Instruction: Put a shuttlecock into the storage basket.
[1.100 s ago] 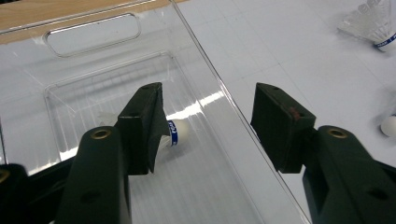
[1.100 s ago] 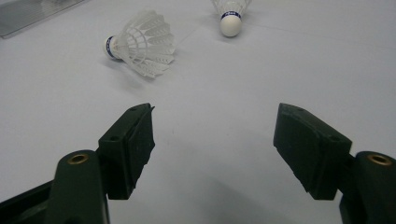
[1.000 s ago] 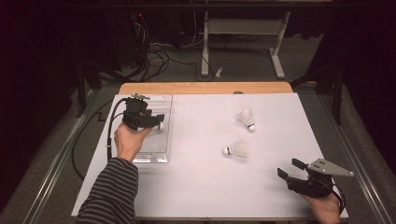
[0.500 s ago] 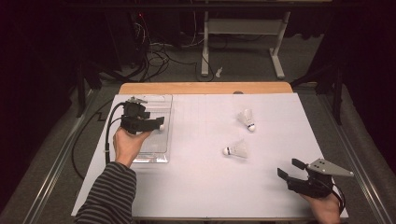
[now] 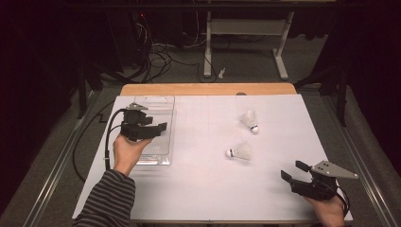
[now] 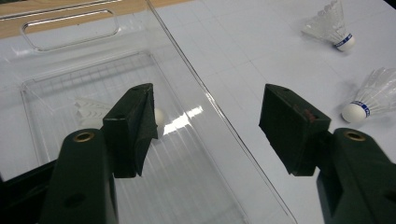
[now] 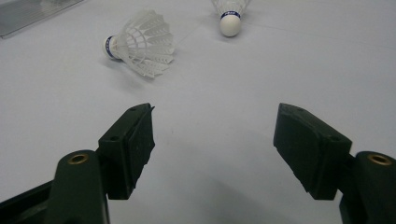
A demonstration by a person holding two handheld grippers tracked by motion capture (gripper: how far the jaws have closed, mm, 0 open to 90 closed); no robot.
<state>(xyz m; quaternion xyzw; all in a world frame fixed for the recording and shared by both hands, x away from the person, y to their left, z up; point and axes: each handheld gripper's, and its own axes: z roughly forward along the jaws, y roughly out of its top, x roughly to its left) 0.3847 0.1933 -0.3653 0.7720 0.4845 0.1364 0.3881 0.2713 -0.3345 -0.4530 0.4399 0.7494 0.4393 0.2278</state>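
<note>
Shuttlecocks into the clear tray

Left gripper point(image 5: 158, 127) wide open, empty — nearest shuttlecock point(image 5: 239, 152) is feather-light, crushable; pinch its cork head. Right gripper point(image 5: 294, 172) gapes too.

Dim room, grey floor point(image 5: 246, 61), tangled cables point(image 5: 161, 49), white desk frame point(image 5: 246, 28) behind.

Layout as I see it from the high view. The tray point(image 5: 158, 101) lies on the left part of the worktop point(image 5: 208, 189), its far end toward the back edge. One shuttlecock point(image 6: 93, 108) lies inside the tray. My left tool point(image 5: 156, 129) hangs over the tray, jaws apart with nothing between them. Right of centre, two more lie on the worktop: the far shuttlecock point(image 5: 249, 120) behind, the near shuttlecock point(image 5: 239, 152) in front of it and slightly left. My right tool point(image 5: 292, 171) sits at the front right corner, jaws apart, well apart from both.
</note>
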